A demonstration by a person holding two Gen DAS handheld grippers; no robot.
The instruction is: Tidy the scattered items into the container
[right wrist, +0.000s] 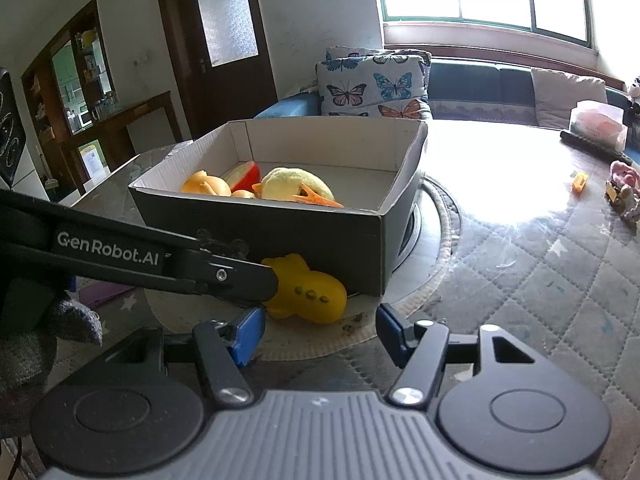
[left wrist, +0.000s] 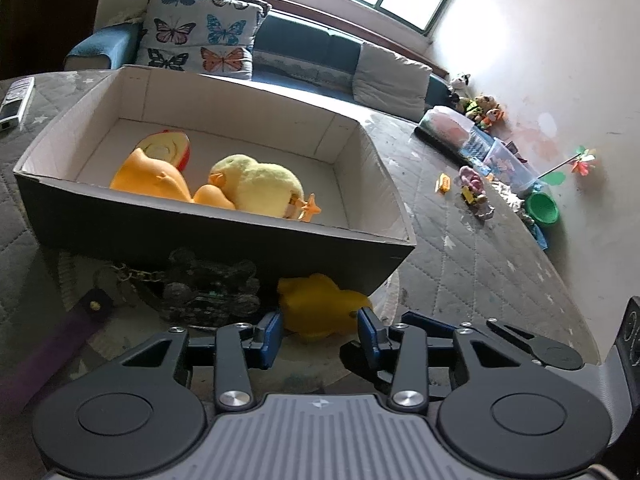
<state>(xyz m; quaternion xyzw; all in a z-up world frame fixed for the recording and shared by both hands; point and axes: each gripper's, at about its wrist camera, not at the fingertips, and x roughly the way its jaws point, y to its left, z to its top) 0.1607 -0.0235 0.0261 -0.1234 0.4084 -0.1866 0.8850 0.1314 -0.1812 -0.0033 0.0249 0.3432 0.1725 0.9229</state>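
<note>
A dark cardboard box [left wrist: 224, 236] with a white inside holds an orange toy [left wrist: 152, 176], a red-rimmed round toy [left wrist: 170, 146], a yellow plush duck [left wrist: 260, 184] and an orange clip [left wrist: 308, 208]. The box also shows in the right wrist view [right wrist: 280, 232]. A yellow rubber toy [left wrist: 320, 304] lies on the table against the box's near wall. My left gripper [left wrist: 319, 336] is open, its blue fingers on either side of the toy's near end. The toy also shows in the right wrist view [right wrist: 308, 292]. My right gripper [right wrist: 320, 334] is open and empty just in front of it.
A dark bear-shaped keychain [left wrist: 208, 284] with chain lies left of the yellow toy. Small toys [left wrist: 472, 188], a green cup [left wrist: 542, 208] and plastic containers [left wrist: 500, 160] sit at the quilted table's far right. A remote [left wrist: 16, 100] lies far left. A sofa with butterfly cushions [left wrist: 200, 36] stands behind.
</note>
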